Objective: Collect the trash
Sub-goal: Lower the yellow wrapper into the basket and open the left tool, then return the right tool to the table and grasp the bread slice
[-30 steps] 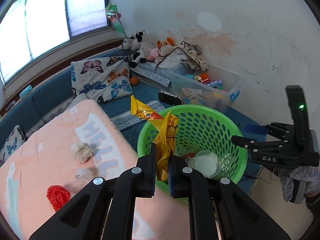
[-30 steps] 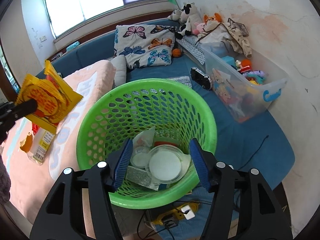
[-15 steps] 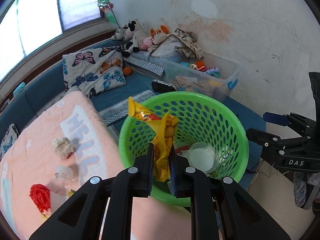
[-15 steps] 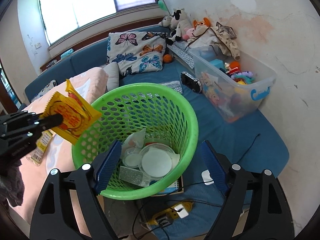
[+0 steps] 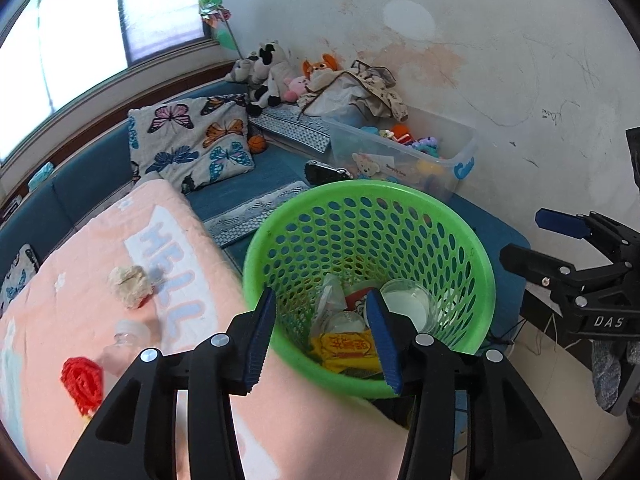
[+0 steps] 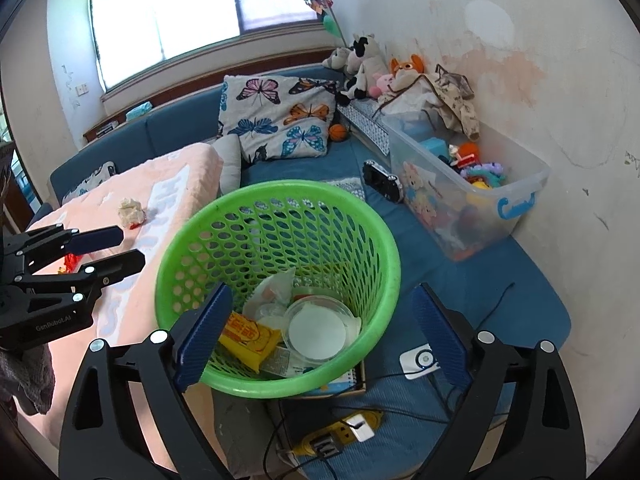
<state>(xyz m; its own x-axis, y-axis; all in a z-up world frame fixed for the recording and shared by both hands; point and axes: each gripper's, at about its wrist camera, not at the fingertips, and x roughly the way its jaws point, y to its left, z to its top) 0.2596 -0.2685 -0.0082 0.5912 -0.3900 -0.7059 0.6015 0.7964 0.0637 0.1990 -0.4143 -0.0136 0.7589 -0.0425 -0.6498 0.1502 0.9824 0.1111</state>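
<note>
Let go since half a second ago: yellow wrapper (image 5: 347, 349) no longer pinched in the left gripper (image 5: 322, 338), now lying flat at the bottom of the green basket (image 5: 478, 264). Left jaws sprung wide apart, holding nothing, touching nothing, poised over the basket's near rim. Seen between the blue pads (image 5: 261, 338): the wrapper, a round clear lid (image 5: 408, 304) and crumpled clear plastic (image 5: 330, 300) beside it.

From the right wrist: same wrapper (image 6: 249, 335) against the basket's (image 6: 384, 240) left inner wall, touching the clear lid (image 6: 318, 330). Right gripper (image 6: 320, 332) spread very wide, jaws straddling the basket from the near side, empty, no contact visible. Left gripper (image 6: 114, 248) off to the left over the pink blanket (image 6: 168, 184), fingers parted.

Still out on the blanket (image 5: 100, 240): a crumpled paper ball (image 5: 130, 280), a clear bottle (image 5: 120, 344) and a red wad (image 5: 82, 382), well apart from the basket. Paper ball (image 6: 131, 212) also showing in the right view, just beyond the left gripper's tips.

Beyond the basket: butterfly pillow (image 5: 192, 140), plush toys (image 5: 272, 76), clear toy bin (image 5: 400, 152) against the wall. Below the basket in the right view: yellow power strip (image 6: 332, 436) with cables on the blue mat (image 6: 500, 288).
</note>
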